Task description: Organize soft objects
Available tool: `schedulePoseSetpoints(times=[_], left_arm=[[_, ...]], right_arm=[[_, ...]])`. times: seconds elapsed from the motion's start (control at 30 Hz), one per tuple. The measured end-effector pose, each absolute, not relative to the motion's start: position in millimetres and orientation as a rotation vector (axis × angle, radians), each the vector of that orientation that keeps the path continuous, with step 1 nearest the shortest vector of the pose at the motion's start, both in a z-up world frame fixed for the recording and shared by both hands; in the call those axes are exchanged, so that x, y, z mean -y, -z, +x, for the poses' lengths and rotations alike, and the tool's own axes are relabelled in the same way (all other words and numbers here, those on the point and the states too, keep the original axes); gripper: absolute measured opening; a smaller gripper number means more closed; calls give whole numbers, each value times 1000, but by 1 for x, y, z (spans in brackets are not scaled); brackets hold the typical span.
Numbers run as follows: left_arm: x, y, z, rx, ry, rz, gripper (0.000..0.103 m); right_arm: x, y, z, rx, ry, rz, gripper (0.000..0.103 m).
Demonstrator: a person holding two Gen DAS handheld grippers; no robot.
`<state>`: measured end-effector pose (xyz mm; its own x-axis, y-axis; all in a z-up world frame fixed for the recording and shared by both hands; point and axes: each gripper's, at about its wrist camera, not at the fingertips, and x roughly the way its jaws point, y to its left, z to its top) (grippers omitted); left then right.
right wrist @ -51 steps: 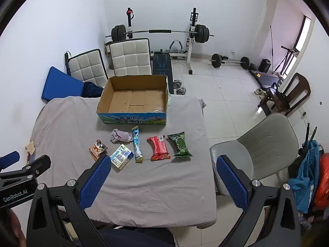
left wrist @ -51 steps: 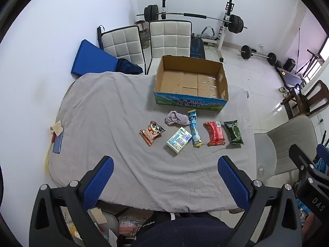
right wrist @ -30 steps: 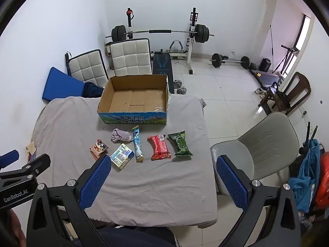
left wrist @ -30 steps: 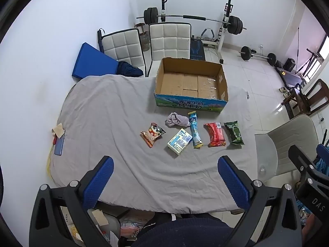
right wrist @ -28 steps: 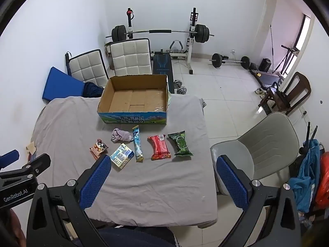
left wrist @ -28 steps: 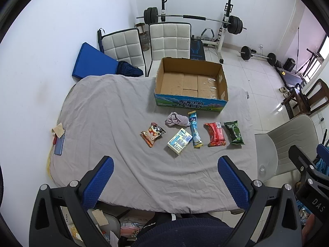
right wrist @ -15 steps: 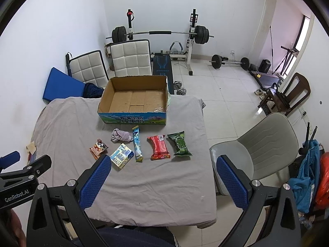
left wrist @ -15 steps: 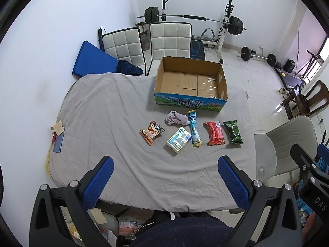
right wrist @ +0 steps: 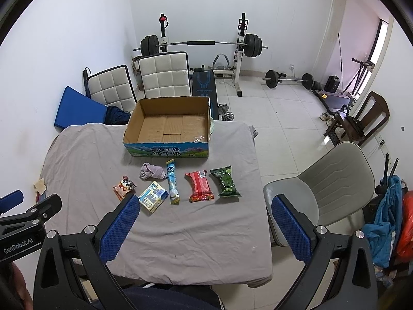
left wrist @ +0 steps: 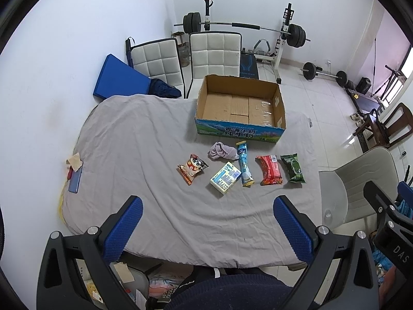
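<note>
Blue-padded left gripper point(left wrist: 207, 226) — seemingly wide open

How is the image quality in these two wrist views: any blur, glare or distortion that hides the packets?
Left wrist view: sharp, evenly lit, soft shadows; strong fisheye bend with dark corners; slight sheen on tape inside the cardboard box. Right wrist view: equally sharp; bright window at the far right edge, floor reflections, no glare on the red packet or green packet.
</note>
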<state>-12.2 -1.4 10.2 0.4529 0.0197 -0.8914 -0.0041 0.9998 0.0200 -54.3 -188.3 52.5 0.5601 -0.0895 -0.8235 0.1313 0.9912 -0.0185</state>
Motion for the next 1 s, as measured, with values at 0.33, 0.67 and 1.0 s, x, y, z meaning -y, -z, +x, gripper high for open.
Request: schedulePoseSetpoints(times=[0.33, 0.67, 1.0], left_arm=[[1, -14, -16, -1079, -18, 12, 103], [4, -17, -19, -1060, -21, 16, 103], [6, -17, -20, -1055, -18, 12, 103]], right_arm=[[191, -58, -61, -952, 129, 58, 103], [191, -64, -60, -943, 126, 60, 103], [193, -67, -61, -937, 120, 59, 103]])
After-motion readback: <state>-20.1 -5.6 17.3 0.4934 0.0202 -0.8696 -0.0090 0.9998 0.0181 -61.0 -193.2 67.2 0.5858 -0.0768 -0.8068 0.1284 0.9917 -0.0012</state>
